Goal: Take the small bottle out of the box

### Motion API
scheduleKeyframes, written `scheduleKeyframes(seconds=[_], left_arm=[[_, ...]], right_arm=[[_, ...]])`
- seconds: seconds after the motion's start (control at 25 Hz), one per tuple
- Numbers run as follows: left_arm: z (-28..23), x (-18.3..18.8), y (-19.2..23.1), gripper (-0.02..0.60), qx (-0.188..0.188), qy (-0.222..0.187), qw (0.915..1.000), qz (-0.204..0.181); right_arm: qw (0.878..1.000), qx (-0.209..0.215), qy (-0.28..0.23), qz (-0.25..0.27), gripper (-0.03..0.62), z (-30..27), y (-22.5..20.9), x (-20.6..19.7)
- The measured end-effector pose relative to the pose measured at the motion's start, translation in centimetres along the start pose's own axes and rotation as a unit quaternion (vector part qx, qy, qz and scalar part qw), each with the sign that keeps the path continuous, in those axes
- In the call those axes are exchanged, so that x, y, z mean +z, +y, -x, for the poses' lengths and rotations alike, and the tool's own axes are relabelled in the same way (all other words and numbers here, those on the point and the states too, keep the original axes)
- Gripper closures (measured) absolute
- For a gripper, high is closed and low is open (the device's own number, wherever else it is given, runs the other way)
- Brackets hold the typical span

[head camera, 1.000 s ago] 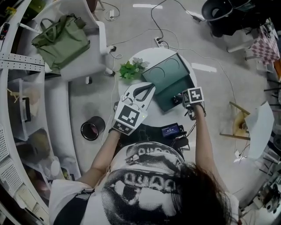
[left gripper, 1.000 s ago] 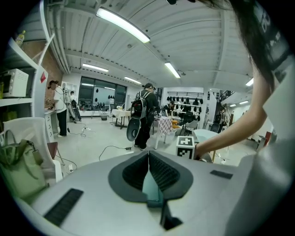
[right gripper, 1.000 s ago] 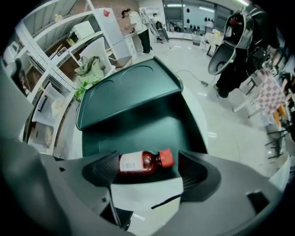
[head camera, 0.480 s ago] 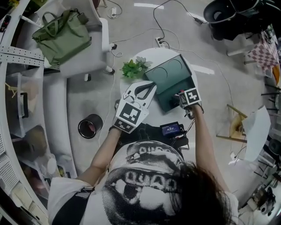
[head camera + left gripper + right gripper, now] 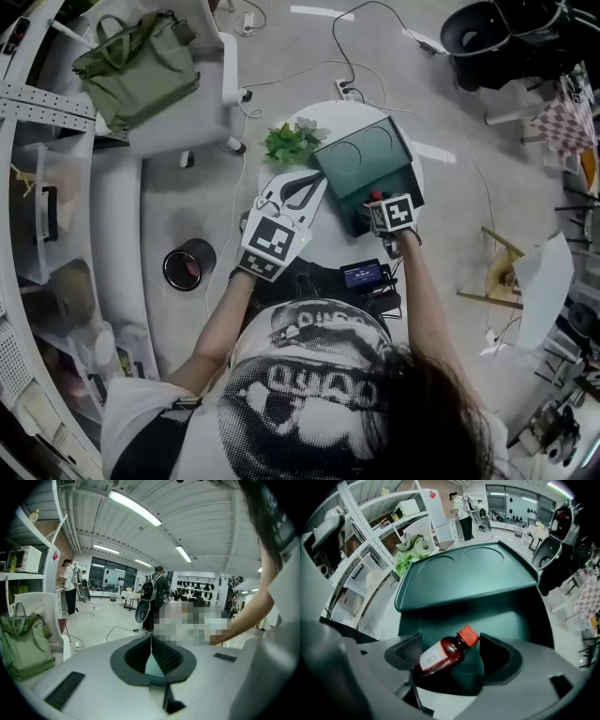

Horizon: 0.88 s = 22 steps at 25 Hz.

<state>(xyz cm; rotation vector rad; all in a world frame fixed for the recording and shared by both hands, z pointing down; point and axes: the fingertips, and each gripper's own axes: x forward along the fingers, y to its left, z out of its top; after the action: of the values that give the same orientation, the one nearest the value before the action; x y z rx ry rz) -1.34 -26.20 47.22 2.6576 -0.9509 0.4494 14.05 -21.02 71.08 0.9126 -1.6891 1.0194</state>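
A small brown bottle (image 5: 440,656) with an orange-red cap and a white label lies tilted between the jaws of my right gripper (image 5: 454,654), which is shut on it. Behind it is the dark green box (image 5: 468,576) with its lid raised. In the head view the right gripper (image 5: 376,202) is at the box's (image 5: 361,159) near edge, and the bottle's red cap (image 5: 377,196) shows at its tip. My left gripper (image 5: 305,190) hovers over the table left of the box. It points out into the room in the left gripper view, and the left gripper (image 5: 151,640) is shut on nothing.
The box stands on a small round white table (image 5: 323,114) with a green plant (image 5: 292,141) at its far left. A black device with a blue screen (image 5: 364,275) sits at the near edge. On the floor are a black bin (image 5: 186,264), cables, and a chair holding a green bag (image 5: 136,61).
The right gripper has drawn back toward the person, along the box's near edge, and the bottle's red cap now shows at its tip. The left gripper has hardly moved.
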Motion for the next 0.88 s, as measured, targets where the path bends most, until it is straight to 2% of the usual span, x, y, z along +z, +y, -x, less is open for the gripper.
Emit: scheduleKeyframes(seconds=[0.08, 0.36, 0.52, 0.64, 0.72, 0.76, 0.88], left_arm=[[0.1, 0.0, 0.0, 0.568, 0.002, -0.003, 1.0, 0.007], [0.4, -0.1, 0.6, 0.568, 0.01, -0.005, 0.9999, 0.01], [0.4, -0.2, 0.5, 0.568, 0.011, -0.004, 0.9999, 0.011], [0.4, -0.2, 0.4, 0.568, 0.01, -0.001, 0.9999, 0.007], [0.4, -0.2, 0.3, 0.568, 0.011, 0.0, 0.9999, 0.005], [0.4, -0.2, 0.2, 0.568, 0.011, 0.0, 0.9999, 0.004], [0.4, -0.2, 0.0, 0.568, 0.011, 0.001, 0.9999, 0.002]], right_arm=[[1.0, 0.02, 0.001, 0.003, 0.239, -0.4, 1.0, -0.5], [0.999, 0.03, 0.007, 0.03, 0.255, -1.0, 2.0, -0.6], [0.995, 0.032, -0.033, 0.091, 0.263, -0.4, 2.2, -0.3], [0.988, 0.036, -0.037, 0.147, 0.264, -0.2, 2.3, -0.2], [0.978, 0.033, -0.025, 0.205, 0.269, -0.4, 2.7, 0.0], [0.968, 0.028, -0.013, 0.247, 0.272, -0.6, 3.0, 0.0], [0.928, 0.01, 0.032, 0.372, 0.283, -1.1, 3.5, -0.2]])
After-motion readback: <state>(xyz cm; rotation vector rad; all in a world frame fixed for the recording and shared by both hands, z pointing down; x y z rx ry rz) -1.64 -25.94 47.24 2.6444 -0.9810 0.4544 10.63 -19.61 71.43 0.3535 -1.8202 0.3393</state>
